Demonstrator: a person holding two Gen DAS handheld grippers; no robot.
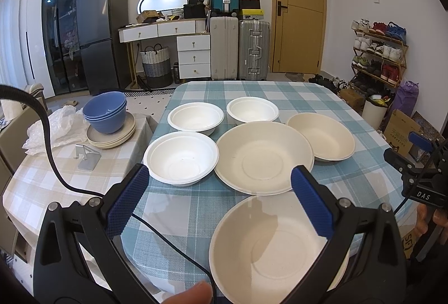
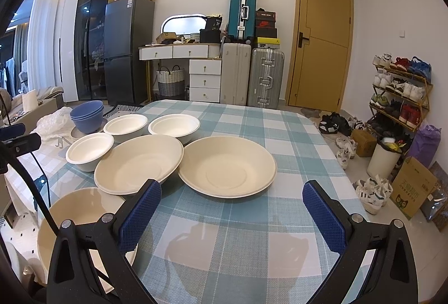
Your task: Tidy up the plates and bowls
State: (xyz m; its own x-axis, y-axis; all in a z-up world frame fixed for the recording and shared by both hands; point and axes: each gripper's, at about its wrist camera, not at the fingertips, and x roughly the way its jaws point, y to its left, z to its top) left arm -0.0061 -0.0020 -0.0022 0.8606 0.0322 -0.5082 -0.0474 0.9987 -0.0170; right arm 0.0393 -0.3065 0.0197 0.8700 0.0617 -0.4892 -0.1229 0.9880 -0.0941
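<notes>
Three white bowls (image 1: 182, 158) (image 1: 196, 117) (image 1: 252, 109) and three cream bowls (image 1: 264, 157) (image 1: 322, 136) (image 1: 277, 250) sit on the blue checked table (image 1: 350, 186). My left gripper (image 1: 219, 189) is open and empty, above the near cream bowl and the table's front. My right gripper (image 2: 232, 201) is open and empty over bare cloth, just in front of a cream bowl (image 2: 227, 166). A second cream bowl (image 2: 138, 164) lies left of it, and a third (image 2: 81, 222) is partly hidden behind my left finger (image 2: 140, 213).
A side table (image 1: 56, 186) at the left holds stacked blue bowls (image 1: 107, 112) on beige plates (image 1: 112, 136), a crumpled plastic bag (image 1: 56, 130) and a metal stand (image 1: 88, 158). Suitcases, a dresser, a fridge and a shoe rack stand beyond.
</notes>
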